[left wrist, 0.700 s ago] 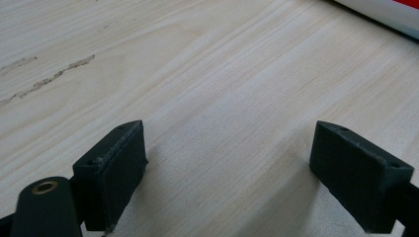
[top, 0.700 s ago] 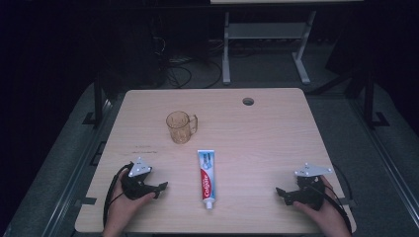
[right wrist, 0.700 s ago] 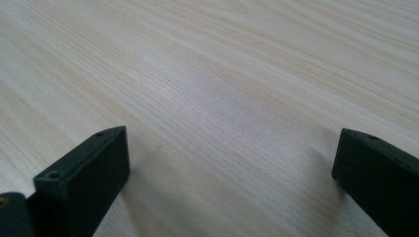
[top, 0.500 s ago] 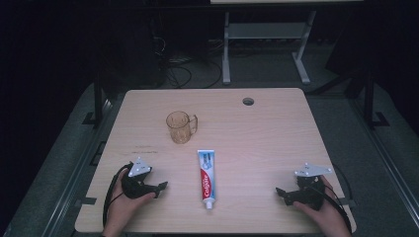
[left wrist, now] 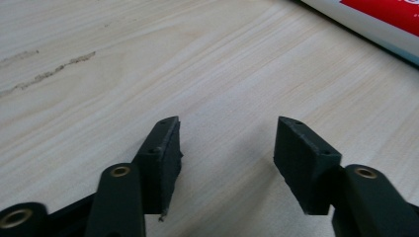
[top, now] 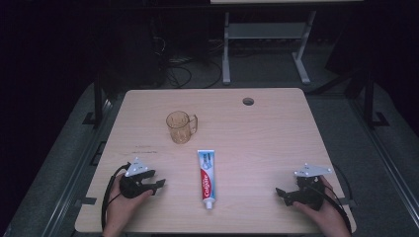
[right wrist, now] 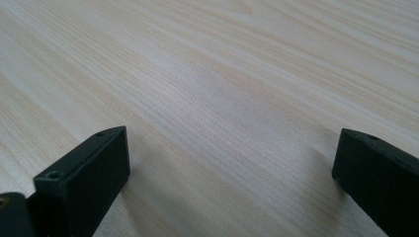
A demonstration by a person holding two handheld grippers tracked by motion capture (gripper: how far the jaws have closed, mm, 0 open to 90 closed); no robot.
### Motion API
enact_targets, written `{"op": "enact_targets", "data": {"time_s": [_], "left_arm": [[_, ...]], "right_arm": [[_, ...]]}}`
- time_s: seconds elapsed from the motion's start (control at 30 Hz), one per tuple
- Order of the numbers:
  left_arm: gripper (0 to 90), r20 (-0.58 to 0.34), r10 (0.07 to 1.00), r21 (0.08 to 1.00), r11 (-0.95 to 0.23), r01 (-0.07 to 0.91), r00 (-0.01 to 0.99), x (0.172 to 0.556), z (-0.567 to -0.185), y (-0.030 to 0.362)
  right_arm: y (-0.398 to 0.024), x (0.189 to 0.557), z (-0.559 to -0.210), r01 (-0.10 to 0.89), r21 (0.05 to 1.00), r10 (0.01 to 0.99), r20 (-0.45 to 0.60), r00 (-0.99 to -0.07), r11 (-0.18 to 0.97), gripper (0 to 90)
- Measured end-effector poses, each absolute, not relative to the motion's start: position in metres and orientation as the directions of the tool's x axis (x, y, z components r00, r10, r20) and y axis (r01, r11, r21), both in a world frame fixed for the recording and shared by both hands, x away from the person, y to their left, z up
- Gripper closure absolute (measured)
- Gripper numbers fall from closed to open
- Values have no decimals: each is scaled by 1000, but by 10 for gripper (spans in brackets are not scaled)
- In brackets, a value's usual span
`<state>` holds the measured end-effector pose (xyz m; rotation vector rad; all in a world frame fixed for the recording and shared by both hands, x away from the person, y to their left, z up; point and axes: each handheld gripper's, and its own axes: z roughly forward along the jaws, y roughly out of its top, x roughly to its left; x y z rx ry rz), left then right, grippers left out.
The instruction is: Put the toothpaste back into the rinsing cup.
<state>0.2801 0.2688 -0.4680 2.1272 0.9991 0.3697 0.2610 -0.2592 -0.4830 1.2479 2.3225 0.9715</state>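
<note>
Wood tabletop (top: 276, 133): toothpaste (top: 206, 177) lies flat between both tongs, touching neither. Left tongs (left wrist: 226, 143) part open, empty; tube cut off at frame corner. Right tongs (right wrist: 230, 163) wide, empty.

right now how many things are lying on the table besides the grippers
2. A clear amber mug stands left of centre, toward the far side. A toothpaste tube lies just nearer than it, between the two hands, cap toward the near edge. Nothing seems hidden.

white-red-blue toothpaste tube (top: 207, 178), seemingly amber mug (top: 179, 127)
</note>
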Motion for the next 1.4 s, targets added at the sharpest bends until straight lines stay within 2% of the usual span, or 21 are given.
{"op": "enact_targets", "data": {"time_s": [0.03,0.07,0.1,0.23,0.27,0.33,0.37,0.47,1.4], "left_arm": [[485,-63,747,729,-419,542,662,280,-467,268],[551,-67,743,727,-421,542,666,280,-465,267],[551,-66,737,726,-427,539,673,280,-464,266],[674,-89,725,724,-424,545,683,279,-461,263],[744,-104,721,727,-415,547,685,278,-459,262],[803,-114,720,730,-406,549,685,278,-458,262],[803,-120,717,731,-404,550,687,278,-456,262],[900,-147,707,737,-388,553,692,278,-451,262],[900,-201,593,748,-421,513,780,284,-427,210]], "right_arm": [[-259,261,-483,601,701,826,29,-562,384,5],[-259,261,-483,600,701,826,28,-563,385,5],[-259,261,-483,600,701,826,28,-563,385,5],[-259,261,-483,603,700,827,31,-561,383,5],[-259,261,-483,603,700,827,31,-562,383,5],[-259,261,-483,602,700,826,30,-562,384,5],[-259,261,-483,602,700,826,30,-562,384,5],[-259,261,-483,601,700,826,30,-563,385,5],[-259,261,-483,598,701,824,28,-566,387,5]]}}
